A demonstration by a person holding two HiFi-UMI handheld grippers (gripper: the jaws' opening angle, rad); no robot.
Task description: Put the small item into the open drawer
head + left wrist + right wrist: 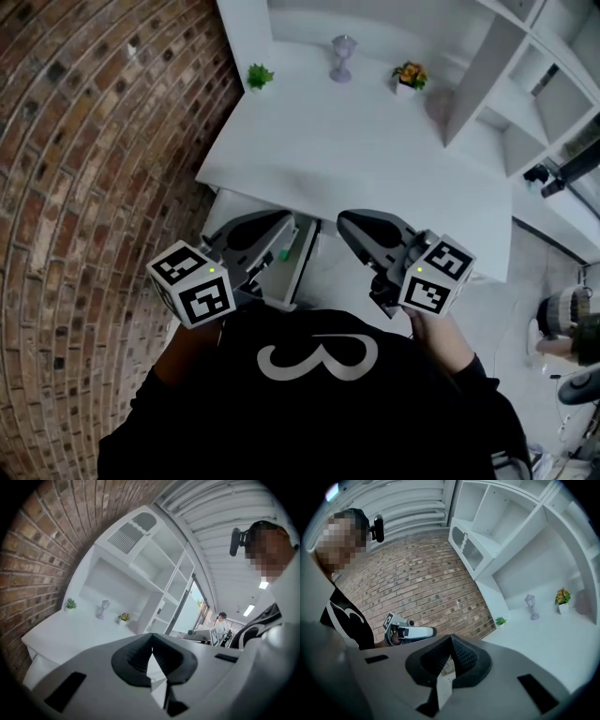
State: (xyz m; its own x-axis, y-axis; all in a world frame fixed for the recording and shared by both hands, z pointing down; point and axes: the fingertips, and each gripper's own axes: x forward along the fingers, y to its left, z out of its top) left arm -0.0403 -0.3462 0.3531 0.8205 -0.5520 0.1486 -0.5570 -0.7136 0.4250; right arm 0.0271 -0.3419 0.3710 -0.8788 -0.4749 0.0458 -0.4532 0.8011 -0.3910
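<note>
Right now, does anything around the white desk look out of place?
Nothing toppled: the small green plant, lilac lantern ornament and orange-flowered pot stand upright on the desk. Only the white drawer under its front stands open.

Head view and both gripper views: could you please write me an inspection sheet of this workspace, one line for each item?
Surface: white desk, standing against the shelves.
Job's things: drawer open under the desk's front edge; a small green item shows in it, partly hidden by the left gripper.
Clutter: green plant, lantern ornament and flower pot, all at the back of the desk.
Grippers: left gripper shut, nothing between its jaws; right gripper shut, nothing between its jaws.
Cables: nothing seen.
Surroundings: brick wall on the left, white shelves on the right, another person far behind.
</note>
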